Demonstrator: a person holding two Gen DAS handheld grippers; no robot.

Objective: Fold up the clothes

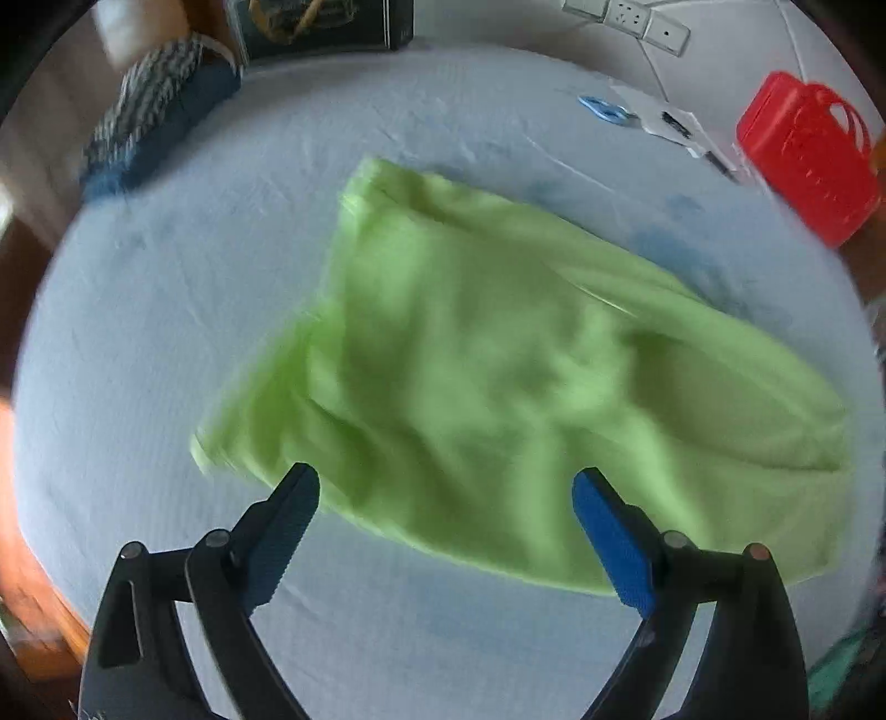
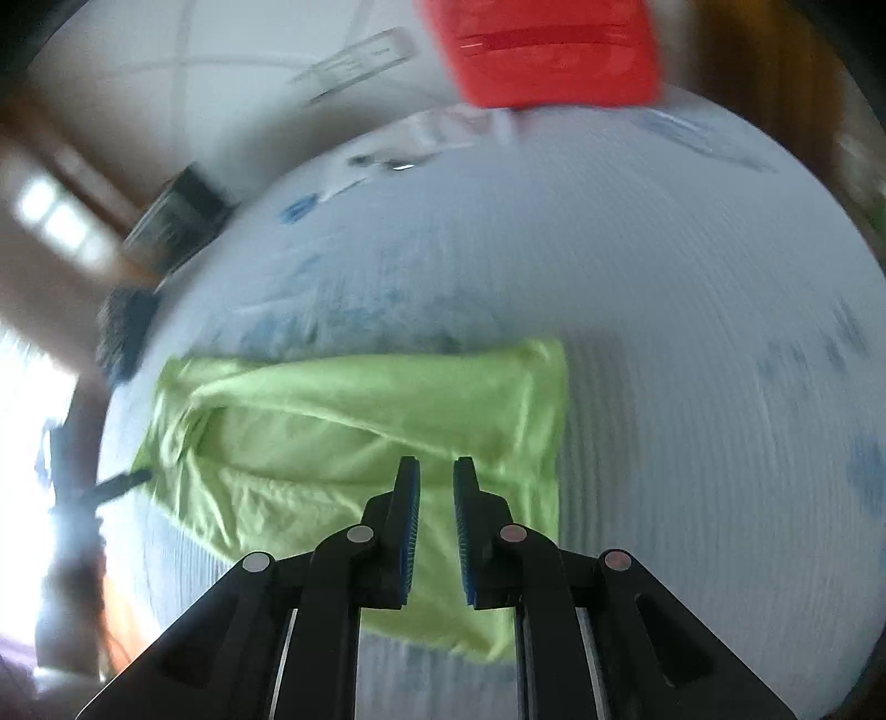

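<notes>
A lime-green garment (image 1: 498, 365) lies partly folded and rumpled on the pale blue sheet (image 1: 194, 277). My left gripper (image 1: 446, 487) is wide open above the garment's near edge, holding nothing. In the right wrist view the same garment (image 2: 343, 432) lies in a rough rectangle. My right gripper (image 2: 436, 471) hovers over its right part with the jaws narrowly apart and nothing between them. Both views are motion-blurred.
A red plastic case (image 1: 808, 155) stands at the far right edge; it also shows in the right wrist view (image 2: 548, 50). Papers and a blue tool (image 1: 603, 108) lie beside it. A striped dark bundle (image 1: 155, 111) lies far left. A dark box (image 1: 326, 22) stands behind.
</notes>
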